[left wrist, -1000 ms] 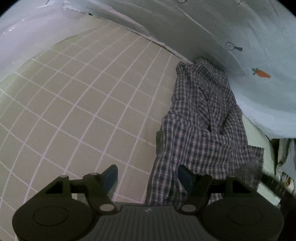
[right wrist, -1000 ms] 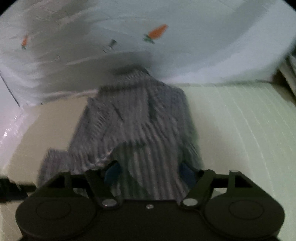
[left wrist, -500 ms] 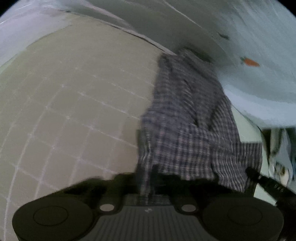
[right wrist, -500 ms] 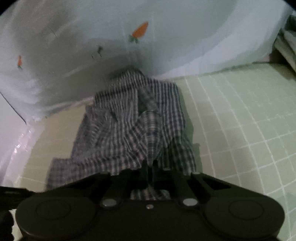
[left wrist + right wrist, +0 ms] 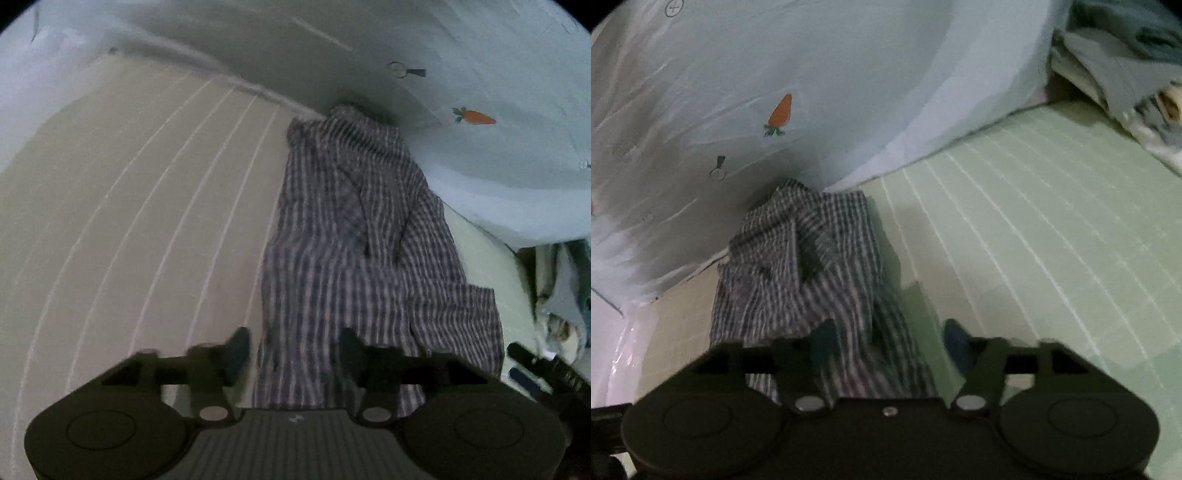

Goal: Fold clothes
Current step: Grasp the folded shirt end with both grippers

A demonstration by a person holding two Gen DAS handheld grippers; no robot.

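The checked shirt (image 5: 354, 258) lies rumpled under both my grippers; my left gripper (image 5: 291, 350) and right gripper (image 5: 886, 339) have just opened their fingers wide, gripping nothing, cloth below the gaps. It sits on the gridded mat (image 5: 129, 221) against the pale sheet (image 5: 849, 92). Folding looks barely begun; nearly everything remains.

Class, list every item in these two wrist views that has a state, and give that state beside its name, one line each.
Checked shirt: crumpled in a long bunch on the grid mat, not folded.
Left gripper: jaws open, just reopened, shirt edge between them, not pinched.
Right gripper: jaws open, just reopened, shirt edge between them, unpinched.
Carrot-print sheet: draped, creased.
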